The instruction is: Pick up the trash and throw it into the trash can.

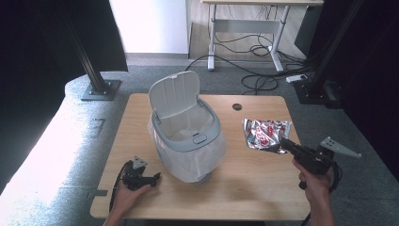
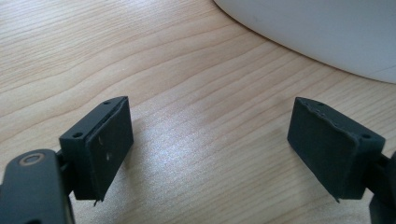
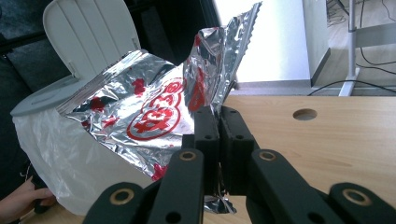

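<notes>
The right claw [image 1: 285,142] is pinched tight on one edge of the shiny foil wrapper [image 1: 265,133], held up over the bench [image 1: 244,188] beside the open bin [image 1: 188,129]. The wrapper looks light, thin and crinkly, so an edge grip suits it. The left claw [image 2: 210,149] rests wide and holds nothing.

black grippers [image 1: 287,143] (grey three-cornered plates), trailing cables.
</notes>
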The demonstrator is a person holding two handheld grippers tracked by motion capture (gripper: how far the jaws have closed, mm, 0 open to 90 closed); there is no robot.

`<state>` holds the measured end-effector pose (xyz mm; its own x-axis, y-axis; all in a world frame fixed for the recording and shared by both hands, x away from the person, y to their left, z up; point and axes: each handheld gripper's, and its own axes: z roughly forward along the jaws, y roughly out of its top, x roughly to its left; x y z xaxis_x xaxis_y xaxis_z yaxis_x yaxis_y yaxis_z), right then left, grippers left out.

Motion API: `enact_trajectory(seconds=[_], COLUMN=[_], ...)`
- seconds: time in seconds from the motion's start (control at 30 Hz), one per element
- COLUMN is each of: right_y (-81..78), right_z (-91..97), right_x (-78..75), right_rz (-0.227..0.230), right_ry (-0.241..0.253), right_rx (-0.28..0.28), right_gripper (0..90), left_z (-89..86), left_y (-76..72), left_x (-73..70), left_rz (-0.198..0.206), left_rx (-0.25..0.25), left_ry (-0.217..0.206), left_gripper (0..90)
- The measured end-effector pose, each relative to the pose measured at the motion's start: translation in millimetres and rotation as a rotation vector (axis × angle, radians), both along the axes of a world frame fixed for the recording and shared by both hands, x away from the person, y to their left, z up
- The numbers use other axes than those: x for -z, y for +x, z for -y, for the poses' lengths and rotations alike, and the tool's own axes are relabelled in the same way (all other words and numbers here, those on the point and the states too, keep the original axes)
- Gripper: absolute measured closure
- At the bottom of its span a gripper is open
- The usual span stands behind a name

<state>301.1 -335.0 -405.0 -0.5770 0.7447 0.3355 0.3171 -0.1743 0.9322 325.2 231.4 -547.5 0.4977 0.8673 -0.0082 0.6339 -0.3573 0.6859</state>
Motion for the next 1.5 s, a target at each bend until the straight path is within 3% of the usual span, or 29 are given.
enact_trajectory(seconds=[0.8,1.07,1.5], right_y=[24.4,35.1,51.9], right_z=[-34.4,-55.1,-89.0], right_x=[-56.7,-74.8,-91.2], right_rz=[0.040,0.055,0.053], right_ry=[-0.045,-0.076,-0.109], right_rx=[-0.063,-0.095,-0.146], right_gripper=[86.2,86.2,86.2], left_z=[0.1,0.1,0.3], left_y=[-0.1,-0.1,-0.2], left_x=[-0.1,-0.1,-0.1], left_rz=[-0.001,-0.001,-0.001], left_rx=[0.000,0.000,0.002], left_ry=[-0.001,-0.001,-0.001], left_gripper=[14.1,14.1,14.1])
